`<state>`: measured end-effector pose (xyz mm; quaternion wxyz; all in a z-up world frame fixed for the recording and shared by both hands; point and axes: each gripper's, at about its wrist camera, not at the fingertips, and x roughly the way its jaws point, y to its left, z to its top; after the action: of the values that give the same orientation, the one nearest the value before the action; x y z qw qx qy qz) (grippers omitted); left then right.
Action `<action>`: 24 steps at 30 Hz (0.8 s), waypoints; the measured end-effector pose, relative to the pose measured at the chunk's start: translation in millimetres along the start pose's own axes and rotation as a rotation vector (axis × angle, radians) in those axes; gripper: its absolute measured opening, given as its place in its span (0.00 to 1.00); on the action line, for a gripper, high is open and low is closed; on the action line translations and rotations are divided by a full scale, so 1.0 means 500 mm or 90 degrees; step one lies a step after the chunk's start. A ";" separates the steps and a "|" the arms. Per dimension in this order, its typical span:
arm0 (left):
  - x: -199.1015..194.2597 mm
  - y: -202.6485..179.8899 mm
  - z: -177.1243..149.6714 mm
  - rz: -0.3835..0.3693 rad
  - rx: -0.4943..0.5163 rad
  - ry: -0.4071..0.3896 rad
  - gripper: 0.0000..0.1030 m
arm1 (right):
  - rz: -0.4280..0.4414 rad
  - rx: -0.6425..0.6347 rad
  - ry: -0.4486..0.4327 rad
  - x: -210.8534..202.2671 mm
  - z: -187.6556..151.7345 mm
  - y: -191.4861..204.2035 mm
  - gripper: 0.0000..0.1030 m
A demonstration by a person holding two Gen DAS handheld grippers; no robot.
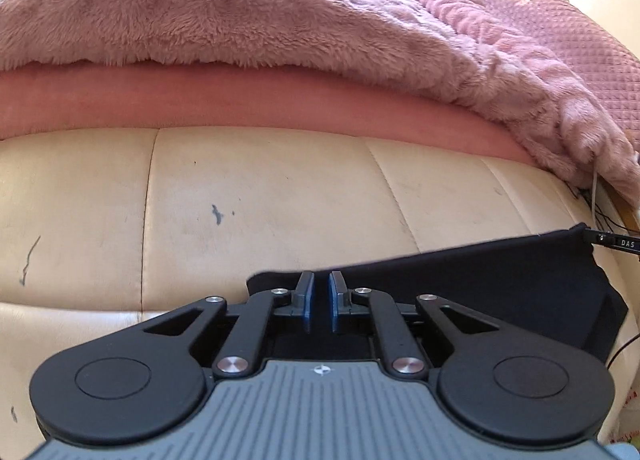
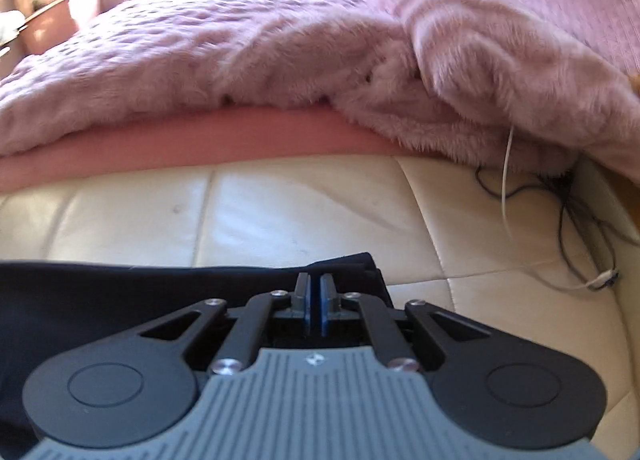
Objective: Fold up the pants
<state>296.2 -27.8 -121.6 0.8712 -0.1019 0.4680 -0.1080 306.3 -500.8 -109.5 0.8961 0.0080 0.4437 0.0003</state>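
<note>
Black pants lie on the cream leather bench in front of the bed. In the left wrist view my left gripper sits at the pants' left corner, its blue pads nearly together with a narrow gap over the dark fabric edge. The other gripper's tip shows at the pants' far right corner. In the right wrist view my right gripper is at the pants' right corner, pads almost closed on the fabric edge. The pants stretch between the two grippers.
A fluffy pink blanket covers the bed above a pink mattress edge. Black and white cables lie at the bench's right end. A quilted pink headboard cushion stands far right.
</note>
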 end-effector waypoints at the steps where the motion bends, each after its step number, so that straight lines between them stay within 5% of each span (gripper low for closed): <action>1: 0.009 0.000 0.002 0.010 -0.002 0.005 0.10 | -0.005 0.011 0.003 0.017 0.001 -0.006 0.00; 9: 0.005 0.011 0.019 0.034 -0.020 -0.011 0.11 | -0.032 0.013 0.000 0.050 0.012 -0.003 0.00; 12: -0.049 0.029 -0.004 0.013 -0.036 -0.021 0.31 | -0.031 -0.050 -0.023 0.000 -0.007 0.037 0.00; 15: -0.092 0.048 -0.050 -0.023 -0.077 -0.006 0.48 | 0.017 -0.094 -0.035 -0.059 -0.049 0.091 0.00; 20: -0.105 0.083 -0.131 -0.093 -0.192 0.042 0.48 | 0.116 -0.087 -0.031 -0.127 -0.125 0.186 0.00; 24: -0.088 0.111 -0.163 -0.140 -0.284 0.033 0.48 | 0.155 -0.080 -0.036 -0.145 -0.178 0.238 0.00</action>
<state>209.5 31.6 -146.0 0.7979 -0.3390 0.4885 -0.0992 192.4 -380.9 -103.8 0.9004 0.0057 0.4131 0.1364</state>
